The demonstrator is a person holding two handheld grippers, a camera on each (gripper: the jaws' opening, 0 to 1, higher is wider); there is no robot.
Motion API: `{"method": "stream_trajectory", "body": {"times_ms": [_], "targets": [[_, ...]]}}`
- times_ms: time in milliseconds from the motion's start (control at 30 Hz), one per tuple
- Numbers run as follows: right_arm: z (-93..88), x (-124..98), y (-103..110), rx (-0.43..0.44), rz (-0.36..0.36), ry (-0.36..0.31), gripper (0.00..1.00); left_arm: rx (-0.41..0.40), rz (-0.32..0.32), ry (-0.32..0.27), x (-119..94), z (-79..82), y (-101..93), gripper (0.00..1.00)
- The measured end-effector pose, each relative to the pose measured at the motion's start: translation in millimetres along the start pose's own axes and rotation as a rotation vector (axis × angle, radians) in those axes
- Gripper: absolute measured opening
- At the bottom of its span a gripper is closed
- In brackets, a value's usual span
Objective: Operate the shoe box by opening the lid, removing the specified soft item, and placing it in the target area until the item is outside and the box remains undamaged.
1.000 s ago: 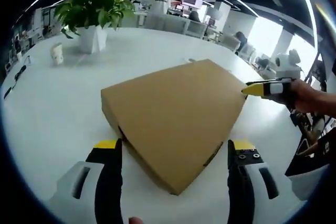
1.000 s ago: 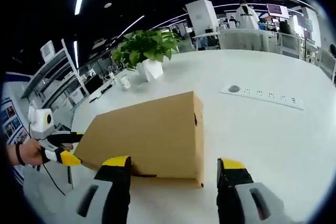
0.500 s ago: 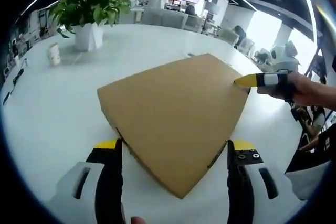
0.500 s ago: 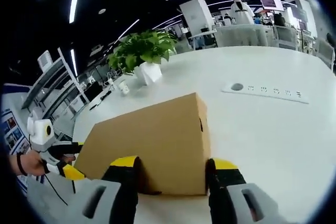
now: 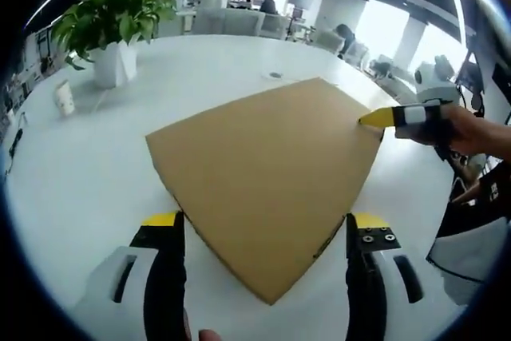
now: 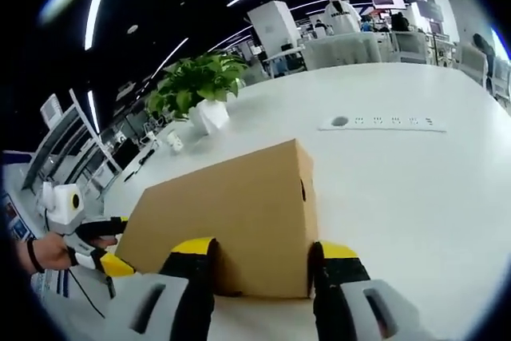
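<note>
A shut brown cardboard shoe box (image 5: 263,165) lies on the white table (image 5: 72,173), one corner pointing at my left gripper (image 5: 266,221). That gripper is open, with a jaw on either side of the near corner and nothing held. My right gripper (image 5: 382,117), held in a hand, has its yellow tip at the box's right corner. In the right gripper view the box (image 6: 231,213) stands close in front of the right gripper (image 6: 259,249). Its jaws are apart at the box's near end face. The left gripper (image 6: 108,245) is at the box's far left end. No soft item is visible.
A green plant in a white pot (image 5: 108,21) and a paper cup (image 5: 64,97) stand at the table's far side. The plant (image 6: 200,89) also appears in the right gripper view, with a socket strip (image 6: 383,123) set in the tabletop on the right. Office chairs and desks lie beyond.
My right gripper has closed in on the box's end and its jaws have narrowed. The left gripper has stayed open at the near corner. The box has not moved.
</note>
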State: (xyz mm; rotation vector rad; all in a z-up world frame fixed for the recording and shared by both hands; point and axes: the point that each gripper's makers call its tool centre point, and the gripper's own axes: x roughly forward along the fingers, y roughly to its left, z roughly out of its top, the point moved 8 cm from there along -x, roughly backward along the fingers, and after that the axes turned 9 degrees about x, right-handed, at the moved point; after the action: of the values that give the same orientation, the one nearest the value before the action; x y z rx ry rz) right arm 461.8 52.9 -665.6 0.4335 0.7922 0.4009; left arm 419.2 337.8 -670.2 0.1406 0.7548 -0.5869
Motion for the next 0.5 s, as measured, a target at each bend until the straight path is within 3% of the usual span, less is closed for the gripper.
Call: {"method": "stream_trajectory", "body": {"times_ms": [500], "targets": [[-32.4, -25, 8, 0.084, -0.095, -0.017, 0.45, 0.14, -0.122, 0.027, 4, 3.4, 10.4, 0.84]]}}
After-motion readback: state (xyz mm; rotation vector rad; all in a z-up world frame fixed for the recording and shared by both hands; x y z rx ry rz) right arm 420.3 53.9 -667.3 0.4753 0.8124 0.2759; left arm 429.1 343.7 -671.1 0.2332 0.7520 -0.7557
